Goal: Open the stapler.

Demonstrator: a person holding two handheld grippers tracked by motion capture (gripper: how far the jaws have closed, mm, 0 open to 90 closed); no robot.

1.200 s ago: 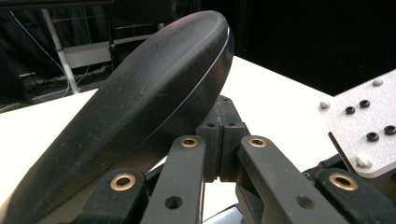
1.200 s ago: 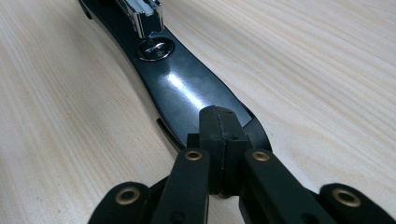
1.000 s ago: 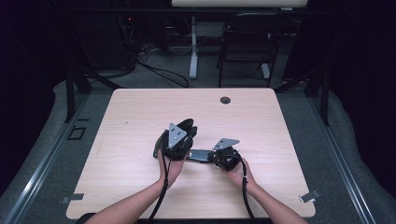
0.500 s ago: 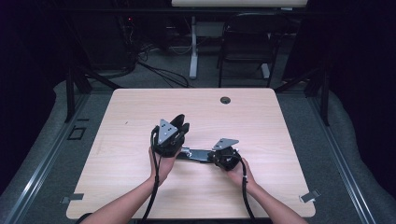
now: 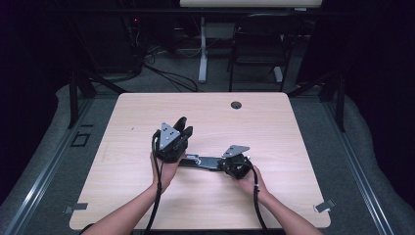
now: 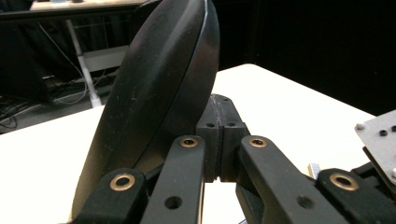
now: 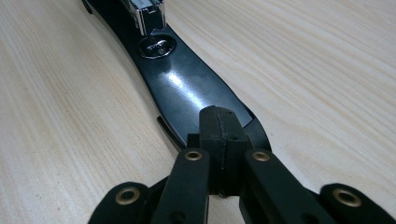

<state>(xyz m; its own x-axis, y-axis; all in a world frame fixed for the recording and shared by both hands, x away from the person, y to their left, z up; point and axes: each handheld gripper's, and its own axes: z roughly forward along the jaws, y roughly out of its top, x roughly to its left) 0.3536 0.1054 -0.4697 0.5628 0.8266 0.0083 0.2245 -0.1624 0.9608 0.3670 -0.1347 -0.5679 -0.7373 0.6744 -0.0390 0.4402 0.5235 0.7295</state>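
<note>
- Table (image 5: 293, 196): light wood-grain top with a round cable hole (image 5: 236, 105) near the far edge. Both forearms come in from the near edge.
- Object in hand: a black stapler, opened out. Its flat base (image 5: 203, 162) lies on the table about the middle, lengthwise left to right between the two grippers.
- Right gripper view: stapler base (image 7: 187, 88) runs away from the jaws, glossy, with the metal anvil plate (image 7: 159, 46) and the end of the staple channel (image 7: 145, 14) at the far end.
- Right gripper (image 7: 218, 135): jaws pressed together, no gap seen between the pads. Tips sit over the near end of the base and press on it; no part of the base seen between the pads.
- Right hand (image 5: 249, 178): low on the table, wrapped round the gripper body from the near side, gripper pointing left along the base, about level.
- Left gripper (image 6: 219, 135): jaws likewise pressed together, nothing between the pads.
- Left gripper view: the stapler's curved black top cover (image 6: 159, 93) rises steeply just left of the jaw tips, leaning against them or very close; contact cannot be confirmed.
- Left hand (image 5: 166, 169): palm up beneath the gripper (image 5: 182, 128), held above the table, jaws tilted up and away from the person.
- High view: the left gripper sits at the left end of the base, the right gripper (image 5: 222, 164) at the right end.
</note>
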